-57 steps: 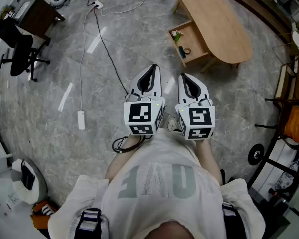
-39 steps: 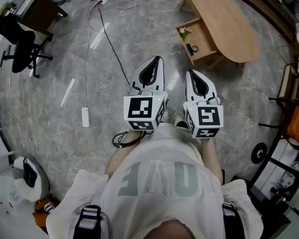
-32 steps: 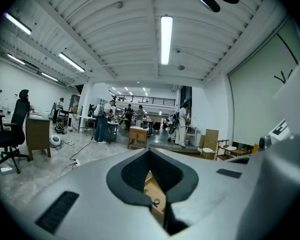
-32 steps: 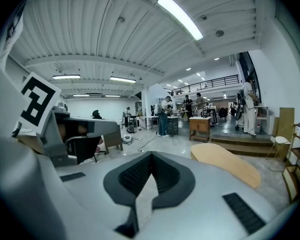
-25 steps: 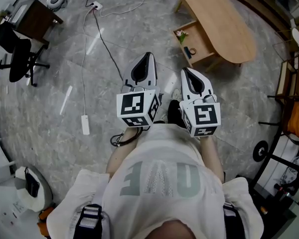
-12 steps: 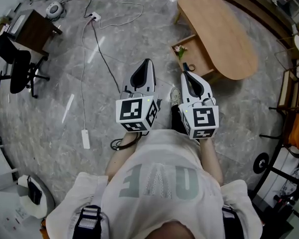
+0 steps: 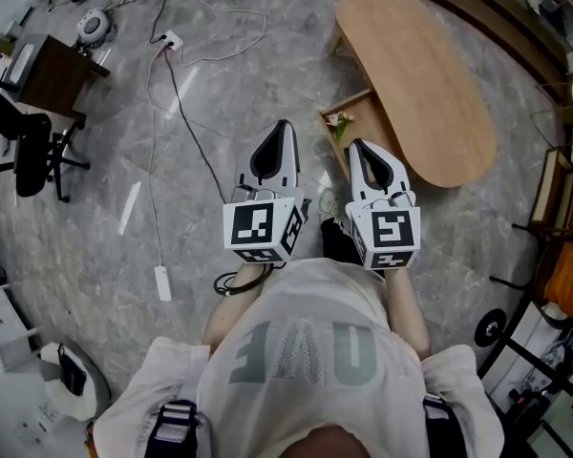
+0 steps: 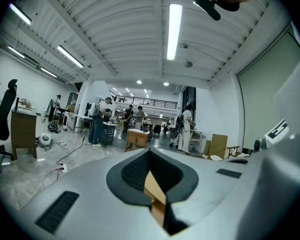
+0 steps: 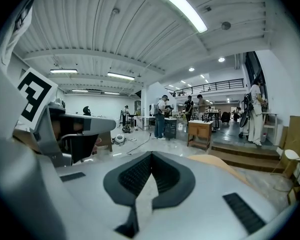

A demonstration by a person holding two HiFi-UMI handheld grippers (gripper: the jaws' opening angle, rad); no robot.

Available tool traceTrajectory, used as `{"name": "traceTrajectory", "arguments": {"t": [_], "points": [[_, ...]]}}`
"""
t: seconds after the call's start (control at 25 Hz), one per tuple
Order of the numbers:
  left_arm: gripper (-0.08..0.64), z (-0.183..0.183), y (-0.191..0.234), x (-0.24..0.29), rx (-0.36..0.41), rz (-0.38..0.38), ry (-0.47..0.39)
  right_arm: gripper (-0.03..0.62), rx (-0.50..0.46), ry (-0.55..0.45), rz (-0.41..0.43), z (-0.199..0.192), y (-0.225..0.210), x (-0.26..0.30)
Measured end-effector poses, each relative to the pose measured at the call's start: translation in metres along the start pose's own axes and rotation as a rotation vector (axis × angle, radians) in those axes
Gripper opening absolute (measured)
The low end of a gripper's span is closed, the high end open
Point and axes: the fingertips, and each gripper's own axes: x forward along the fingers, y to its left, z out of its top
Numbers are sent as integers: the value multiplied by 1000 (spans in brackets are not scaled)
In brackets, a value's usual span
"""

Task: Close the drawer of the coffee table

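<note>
The oval wooden coffee table [image 7: 430,74] stands at the upper right of the head view. Its drawer [image 7: 363,122] is pulled out toward me, and a small flower sprig [image 7: 339,122] lies in it. My right gripper [image 7: 356,147] is shut and empty, with its tip over the drawer's near edge. My left gripper [image 7: 279,128] is also shut on nothing and hangs over bare floor left of the drawer. In the left gripper view the left gripper [image 8: 150,150] shows wood through the jaw hole. In the right gripper view the right gripper [image 9: 151,154] has the tan table top [image 9: 215,161] just beyond it.
A black cable runs over the marble floor to a power strip [image 7: 167,41]. A white block [image 7: 162,282] lies at the left. A dark desk [image 7: 48,70] and an office chair [image 7: 29,141] stand far left. Chair frames [image 7: 563,179] crowd the right edge.
Both grippers have moved toward the coffee table as I walk. The open drawer now lies right at the right gripper's tip. Both jaws stay shut.
</note>
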Motion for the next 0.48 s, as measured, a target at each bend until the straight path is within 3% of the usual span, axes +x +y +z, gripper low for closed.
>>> {"name": "traceTrajectory", "arguments": {"t": [0.48], "points": [[8,22,28,133,-2,57,8,6,6,43,83,30,-65,124]]}}
